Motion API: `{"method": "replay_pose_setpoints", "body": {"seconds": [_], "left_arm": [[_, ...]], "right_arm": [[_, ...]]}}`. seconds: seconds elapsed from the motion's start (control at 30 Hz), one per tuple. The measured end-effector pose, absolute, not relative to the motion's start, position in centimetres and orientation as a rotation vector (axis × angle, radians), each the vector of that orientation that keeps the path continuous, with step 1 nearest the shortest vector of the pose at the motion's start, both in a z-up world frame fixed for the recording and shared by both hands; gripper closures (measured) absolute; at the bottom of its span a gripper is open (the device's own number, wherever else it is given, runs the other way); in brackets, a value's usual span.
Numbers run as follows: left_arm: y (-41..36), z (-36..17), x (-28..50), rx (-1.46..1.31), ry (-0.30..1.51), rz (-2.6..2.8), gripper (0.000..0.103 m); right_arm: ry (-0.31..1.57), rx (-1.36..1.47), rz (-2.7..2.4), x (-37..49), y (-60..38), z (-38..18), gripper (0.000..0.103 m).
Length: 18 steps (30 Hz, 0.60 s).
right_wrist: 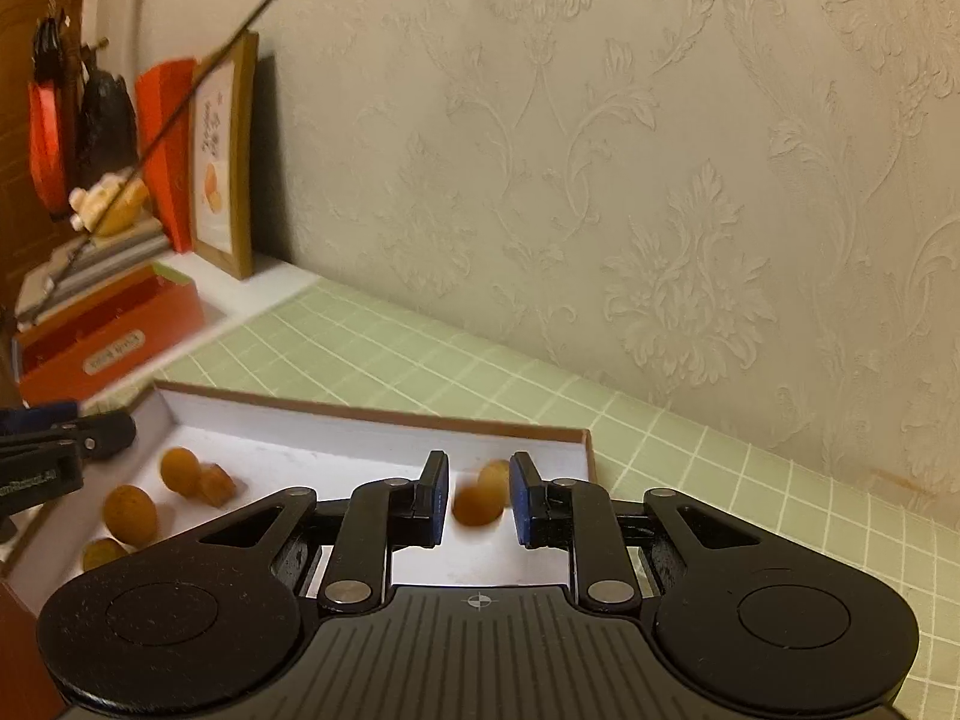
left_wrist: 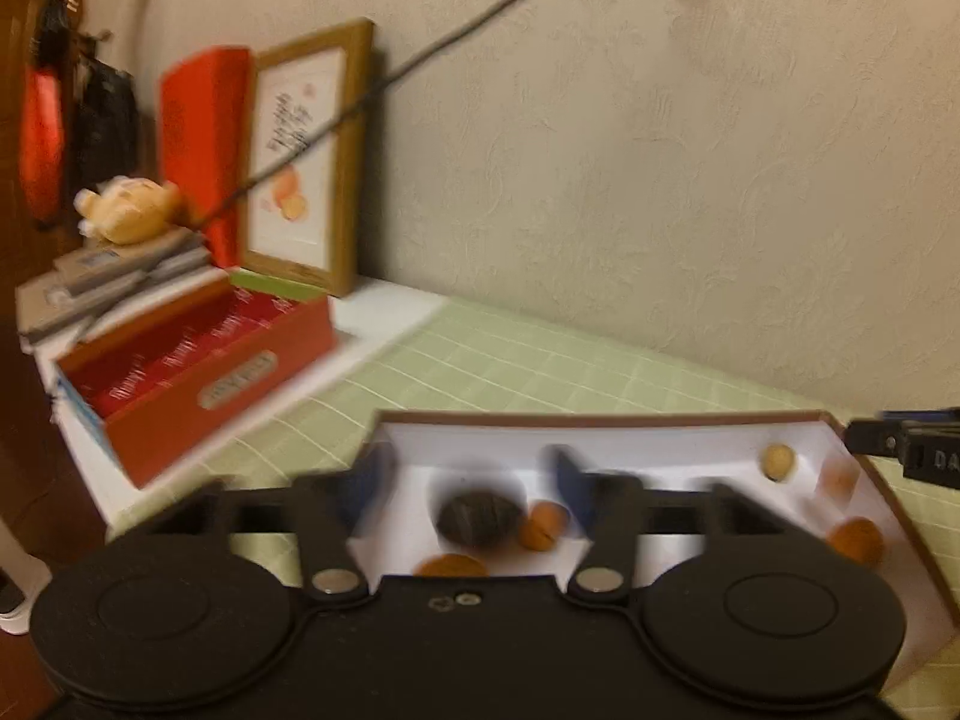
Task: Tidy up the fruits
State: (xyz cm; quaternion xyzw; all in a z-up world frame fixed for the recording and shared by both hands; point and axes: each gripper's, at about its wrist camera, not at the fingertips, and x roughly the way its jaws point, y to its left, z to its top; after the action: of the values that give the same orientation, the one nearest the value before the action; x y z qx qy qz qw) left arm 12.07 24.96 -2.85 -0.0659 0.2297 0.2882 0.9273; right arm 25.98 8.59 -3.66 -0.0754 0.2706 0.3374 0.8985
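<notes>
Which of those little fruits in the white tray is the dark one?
The dark wrinkled fruit, lying between the open fingers of the left tool. Every other piece in the tray is orange or tan.

Probably a home: embossed floral wallpaper, a framed picture, a soft toy on stacked books, green-checked worktop.

fruits in tray | tray on table | frame behind, against wall

green checked tabletop with white tray and red box
</notes>
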Motion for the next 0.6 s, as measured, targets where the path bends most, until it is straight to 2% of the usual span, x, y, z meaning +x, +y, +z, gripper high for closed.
{"method": "replay_pose_setpoints", "body": {"seconds": [0.03,0.07,0.6], "left_arm": [[24.91,-2.60,11.74,-0.126,0.440,0.612,0.007],[24.97,-2.31,11.46,-0.123,0.418,0.623,0.007],[24.98,-2.21,11.60,-0.125,0.440,0.596,0.006]], "right_arm": [[0.534,-0.144,0.693,25.80,8.35,-3.62,0.014],[0.494,-0.123,0.692,25.53,8.08,-3.50,0.000],[0.502,-0.130,0.707,25.46,8.27,-3.50,0.000]]}}
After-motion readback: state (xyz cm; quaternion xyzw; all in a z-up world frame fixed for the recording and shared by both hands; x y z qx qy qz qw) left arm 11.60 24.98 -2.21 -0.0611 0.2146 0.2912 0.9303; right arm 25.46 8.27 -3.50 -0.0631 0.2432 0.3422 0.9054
